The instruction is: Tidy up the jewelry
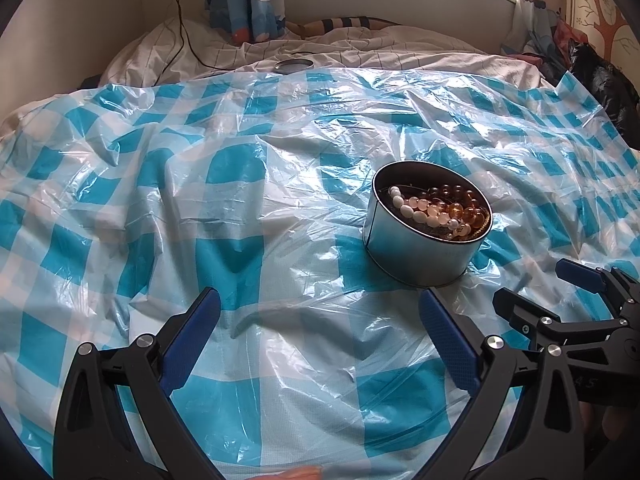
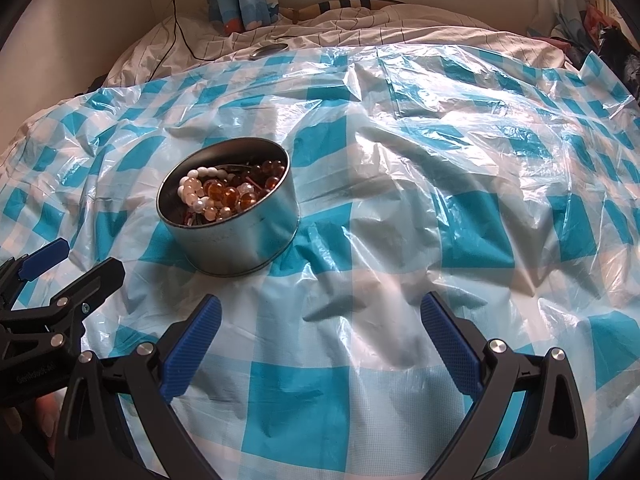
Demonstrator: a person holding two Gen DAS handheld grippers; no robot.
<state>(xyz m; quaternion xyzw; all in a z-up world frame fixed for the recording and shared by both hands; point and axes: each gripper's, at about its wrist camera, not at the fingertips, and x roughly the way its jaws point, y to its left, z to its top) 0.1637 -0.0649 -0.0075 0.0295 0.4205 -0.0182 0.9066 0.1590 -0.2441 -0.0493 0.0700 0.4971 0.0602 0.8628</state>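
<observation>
Jewelry (image 1: 438, 210) is sitting heaped inside one round metal tin (image 1: 416, 246), white, pink and amber beads mixed together with something darker that I cannot make out. I am seeing one tin only, standing open on a crinkled blue and white checked plastic sheet (image 1: 240, 184) that is covering a bed.

Writing is scarce. I am reading faint white lettering on the black body of the left gripper in the right wrist view, too blurred to spell, and two marks like "4 5" on the right gripper in the left wrist view.

I am holding the left gripper (image 1: 320, 324) low over the sheet with its two blue-padded fingers spread wide and nothing between them; the tin is lying just ahead and to its right. The right gripper (image 2: 320, 328) is likewise spread and empty, with the tin ahead on its left. The tin is resting between the two tools.

Open sheet is stretching wide on every side of the tin. At the far edge one flat round lid (image 1: 293, 65) is lying on white bedding (image 1: 360, 50), near a black cable (image 1: 186, 36) and a patterned curtain (image 1: 246, 0).
</observation>
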